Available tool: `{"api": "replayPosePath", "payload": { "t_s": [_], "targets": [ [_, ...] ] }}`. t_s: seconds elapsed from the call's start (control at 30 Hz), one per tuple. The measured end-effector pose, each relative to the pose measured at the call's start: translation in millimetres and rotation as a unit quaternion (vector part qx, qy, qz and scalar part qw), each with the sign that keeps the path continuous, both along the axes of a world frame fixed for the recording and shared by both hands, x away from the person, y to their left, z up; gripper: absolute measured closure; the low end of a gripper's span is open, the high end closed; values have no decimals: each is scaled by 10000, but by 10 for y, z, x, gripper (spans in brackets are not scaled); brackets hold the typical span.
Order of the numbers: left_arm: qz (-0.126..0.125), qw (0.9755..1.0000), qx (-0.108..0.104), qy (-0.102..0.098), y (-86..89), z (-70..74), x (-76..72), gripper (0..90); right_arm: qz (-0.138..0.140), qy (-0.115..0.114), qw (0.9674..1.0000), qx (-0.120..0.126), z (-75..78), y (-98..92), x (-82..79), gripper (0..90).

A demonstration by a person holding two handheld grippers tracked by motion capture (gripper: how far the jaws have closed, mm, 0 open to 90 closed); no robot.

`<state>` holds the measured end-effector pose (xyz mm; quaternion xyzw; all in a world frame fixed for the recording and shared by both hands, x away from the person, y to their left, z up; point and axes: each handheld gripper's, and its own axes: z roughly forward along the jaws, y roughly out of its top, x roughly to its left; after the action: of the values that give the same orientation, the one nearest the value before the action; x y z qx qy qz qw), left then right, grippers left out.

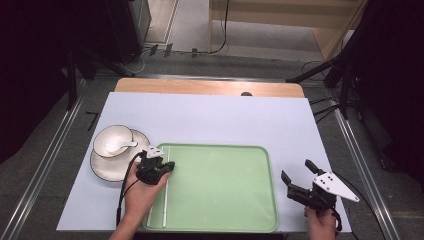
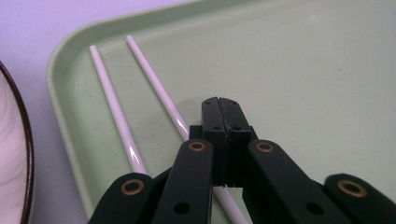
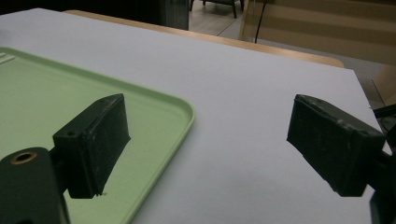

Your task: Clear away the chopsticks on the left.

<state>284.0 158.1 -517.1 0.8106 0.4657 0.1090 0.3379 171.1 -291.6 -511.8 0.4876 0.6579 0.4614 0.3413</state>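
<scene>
**Left gripper over the chopsticks**

Left gripper (image 2: 219, 105) sits above the tray's (image 1: 250, 210) left side, jaws pressed together with nothing between them. The two white chopsticks (image 2: 112, 100) lie side by side on the tray; the right-hand stick runs under the jaws, the other just to their left. Right gripper (image 1: 296, 176) hovers past the tray's right edge, jaws wide apart, holding nothing.

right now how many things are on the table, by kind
chopsticks: 2
tray: 1
bowl: 1
spoon: 1
plate: 1
total: 6
</scene>
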Motion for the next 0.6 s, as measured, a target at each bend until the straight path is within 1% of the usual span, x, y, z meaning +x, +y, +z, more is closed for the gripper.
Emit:
{"api": "replayPosePath", "payload": {
  "t_s": [0.07, 0.17, 0.2, 0.23, 0.27, 0.3, 0.33, 0.37, 0.4, 0.43, 0.47, 0.5, 0.53, 0.57, 0.6],
  "targets": [
    [-28, 10000, -12, 0, 0, 0, -1, 900, 0, 2, 10000, 0, 0, 1, -1, 129],
    [-49, 10000, -17, 2, 2, 3, -4, 876, 0, 7, 10000, 5, 0, 2, -3, 129],
    [-62, 9999, -76, -36, 8, 19, -14, 866, 2, 7, 10000, 6, 0, 0, -3, 129],
    [-62, 9999, -76, -36, 8, 19, -14, 859, 4, 0, 10000, 0, 0, -2, -2, 129],
    [-68, 9998, -168, -82, 25, 57, -29, 847, 5, 0, 10000, 3, -1, -3, -1, 129],
    [-68, 9998, -168, -82, 25, 57, -29, 829, 5, 0, 10000, 3, -1, -3, -1, 129],
    [-75, 9996, -243, -121, 38, 79, -35, 829, -8, 4, 10000, 2, -2, -5, 0, 129],
    [-64, 9993, -323, -154, 56, 101, -42, 770, -13, 13, 10000, 6, -5, -10, 3, 129],
    [-74, 9984, -529, -169, 100, 138, -53, 729, -14, 10, 10000, 3, -6, -12, 5, 129],
    [-127, 9977, -648, -145, 123, 152, -53, 679, -19, 9, 10000, 5, -6, -13, 6, 129],
    [-213, 9970, -723, -197, 143, 158, -55, 619, -21, 12, 10000, 12, -5, -13, 4, 129],
    [-304, 9964, -741, -273, 159, 166, -61, 541, -19, 4, 10000, 9, -5, -15, 4, 129],
    [-304, 9964, -741, -273, 159, 166, -61, 444, -20, 1, 10000, 7, -4, -16, 3, 129],
    [-367, 9962, -699, -366, 177, 182, -87, 364, -25, -1, 10000, 8, -3, -16, 2, 129],
    [-367, 9962, -699, -366, 177, 182, -87, 302, -25, -1, 10000, 8, -3, -16, 2, 129]
  ]
}}
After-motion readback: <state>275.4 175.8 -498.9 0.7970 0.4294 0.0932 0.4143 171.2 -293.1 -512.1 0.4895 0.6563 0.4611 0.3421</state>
